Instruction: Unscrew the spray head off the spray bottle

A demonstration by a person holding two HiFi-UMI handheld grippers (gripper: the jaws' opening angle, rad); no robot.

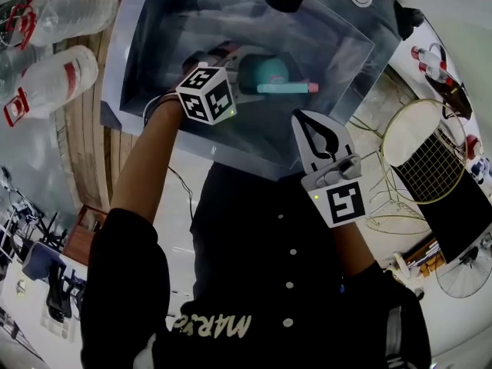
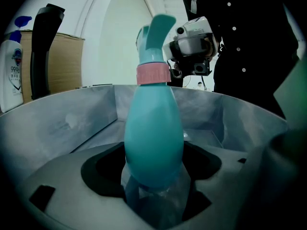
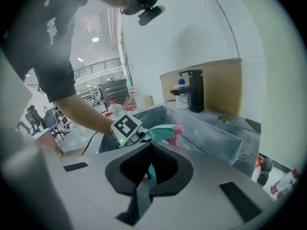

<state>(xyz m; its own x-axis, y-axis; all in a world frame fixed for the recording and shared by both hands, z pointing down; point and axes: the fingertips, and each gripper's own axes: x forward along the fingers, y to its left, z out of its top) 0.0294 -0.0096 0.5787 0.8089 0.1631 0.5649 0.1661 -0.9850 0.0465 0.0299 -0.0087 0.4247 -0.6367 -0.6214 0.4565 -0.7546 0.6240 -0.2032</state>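
The spray bottle (image 2: 153, 128) is grasped by its lower body in the left gripper (image 2: 153, 169). In the left gripper view its teal body is seen pinched between the two jaws and runs straight away from the camera. A pink collar (image 2: 152, 74) is set on its neck, and the teal spray head (image 2: 154, 32) is seated above the collar.

In the head view the bottle is held over a grey sink (image 1: 154, 44) that fills the 12 o'clock part of the frame. The left gripper, marked by its cube, is found at 9 o'clock of the bottle.

The right gripper (image 1: 307, 125) is clenched: in the right gripper view its tips are seen pressed together. A thin teal sliver (image 3: 151, 172) is visible in the opening behind them, but whether it is gripped cannot be told. In the head view this gripper is placed at 5 o'clock of the bottle, near it but apart from it, over the front edge of the sink.

Clear plastic bottles (image 1: 54, 75) with red labels are laid on the worktop at 10 o'clock. A wire basket (image 1: 423, 160) is seen at 3 o'clock. Behind the sink, a black tap (image 3: 195, 91) and a white bottle with a blue cap (image 3: 181, 97) are backed by a cardboard sheet (image 3: 220, 87).
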